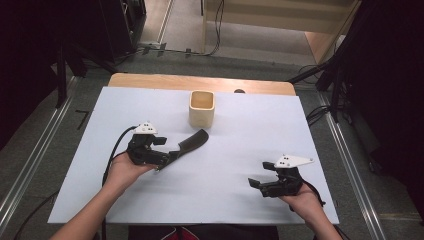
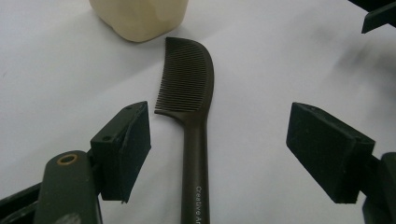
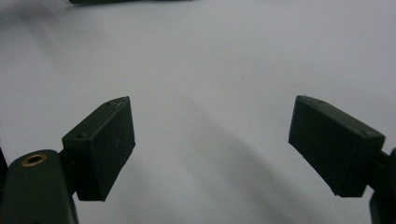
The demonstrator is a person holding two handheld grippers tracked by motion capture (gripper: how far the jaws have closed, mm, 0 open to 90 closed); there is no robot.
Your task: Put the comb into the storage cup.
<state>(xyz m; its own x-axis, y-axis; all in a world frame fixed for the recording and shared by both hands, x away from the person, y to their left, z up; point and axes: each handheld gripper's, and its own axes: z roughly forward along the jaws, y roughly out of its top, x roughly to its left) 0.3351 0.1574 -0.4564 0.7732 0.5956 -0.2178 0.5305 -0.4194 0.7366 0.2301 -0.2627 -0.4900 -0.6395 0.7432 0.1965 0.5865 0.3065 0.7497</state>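
A black comb [image 1: 192, 141] lies flat on the white table [image 1: 235, 145], its toothed end toward a cream square cup [image 1: 202, 108]. My left gripper [image 1: 165, 154] is open at the comb's handle end. In the left gripper view the comb [image 2: 194, 116] lies between the two wide-apart pads [image 2: 128, 149], touching neither, with the cup [image 2: 140, 18] just beyond its tip. My right gripper [image 1: 257, 181] rests low at the table's right front, open; in the right gripper view its pads [image 3: 105, 140] stand apart over bare table.
A wooden tabletop edge [image 1: 200, 81] shows past the white sheet. Black stands and cables [image 1: 320, 75] flank the table on the floor. Bare white surface lies between the two grippers.
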